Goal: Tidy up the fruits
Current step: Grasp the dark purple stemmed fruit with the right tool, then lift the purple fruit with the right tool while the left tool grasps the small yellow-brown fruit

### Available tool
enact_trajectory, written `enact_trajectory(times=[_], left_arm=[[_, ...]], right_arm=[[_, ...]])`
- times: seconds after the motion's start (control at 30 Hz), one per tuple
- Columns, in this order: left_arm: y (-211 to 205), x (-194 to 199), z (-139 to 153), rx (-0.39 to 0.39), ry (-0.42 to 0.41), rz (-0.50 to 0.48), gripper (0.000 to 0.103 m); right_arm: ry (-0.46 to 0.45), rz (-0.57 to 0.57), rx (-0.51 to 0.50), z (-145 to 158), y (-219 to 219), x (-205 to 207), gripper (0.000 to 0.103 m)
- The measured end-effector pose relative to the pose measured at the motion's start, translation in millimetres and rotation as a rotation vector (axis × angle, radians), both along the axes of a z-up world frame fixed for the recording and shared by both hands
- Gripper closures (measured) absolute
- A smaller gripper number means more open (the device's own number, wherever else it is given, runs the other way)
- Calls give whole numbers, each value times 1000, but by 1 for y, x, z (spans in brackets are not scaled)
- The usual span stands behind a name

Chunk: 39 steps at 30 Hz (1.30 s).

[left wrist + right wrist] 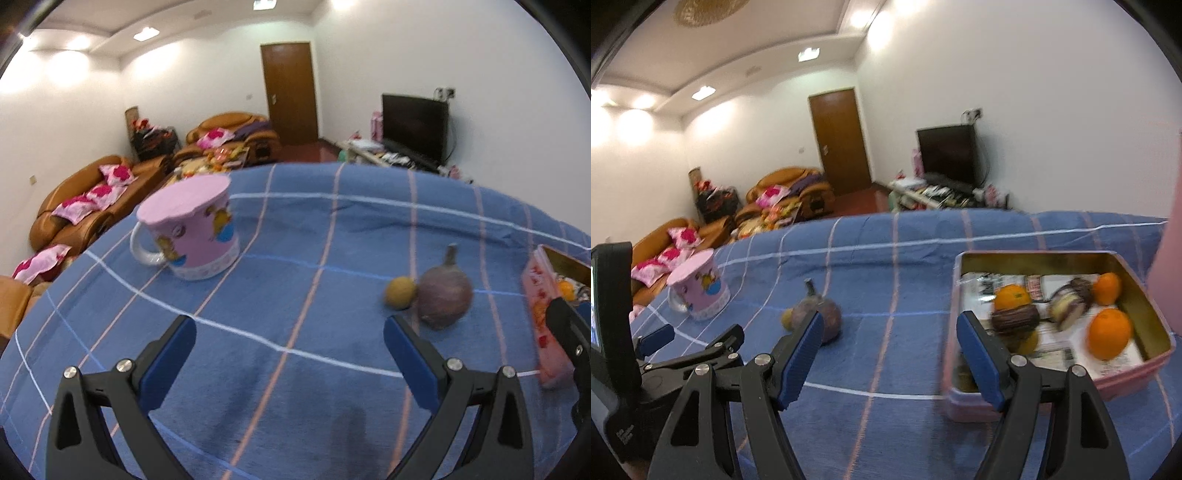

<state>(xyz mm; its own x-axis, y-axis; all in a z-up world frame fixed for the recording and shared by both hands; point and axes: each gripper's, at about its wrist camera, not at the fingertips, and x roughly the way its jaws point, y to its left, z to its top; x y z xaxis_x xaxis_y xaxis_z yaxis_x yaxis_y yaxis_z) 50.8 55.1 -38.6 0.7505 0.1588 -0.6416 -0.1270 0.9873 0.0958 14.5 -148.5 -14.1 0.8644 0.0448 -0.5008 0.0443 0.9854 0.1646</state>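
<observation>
Hovering over the blue checked table (pixel 295 258), left gripper (pixel 288 354) spread and empty — right gripper (pixel 890 350) likewise spread, holding nothing. Lying together on the cloth: purple mangosteen (pixel 445 295) touching a small yellow fruit (pixel 400 293). Sitting in the pink tin (pixel 1145 302) — three oranges (pixel 1108 334), other fruit blurred. Standing upside down far left: pink cup (pixel 195 232).

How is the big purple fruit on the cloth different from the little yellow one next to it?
The purple fruit is much bigger than the yellow fruit. The purple fruit is dull reddish-purple; the yellow fruit is yellow-green. The purple fruit has a stem sticking up, while no stem shows on the yellow fruit. Both are round, sit side by side on the blue cloth, and are outside the pink tin.
</observation>
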Motion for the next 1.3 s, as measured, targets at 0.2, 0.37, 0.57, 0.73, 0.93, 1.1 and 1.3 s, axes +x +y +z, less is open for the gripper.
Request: enact_trajectory(times=[0.2,0.37,0.57,0.73,0.93,1.1,1.3], left_arm=[[17,14,-12,10,83,54,0],[19,22,-18,26,126,51,0],[15,24,-19,47,135,42,0],[12,27,-18,51,142,40,0],[13,29,-18,41,145,37,0],[15,29,-19,20,146,14,0],[5,28,-13,14,111,-58,0]], right_arm=[[111,111,29,-13,20,34,27],[142,167,9,-18,36,54,28],[235,206,-8,-29,49,89,40],[287,234,-25,-36,57,105,41],[317,255,23,-42,57,109,49],[247,209,55,-32,44,90,49],[89,125,3,-10,36,46,49]])
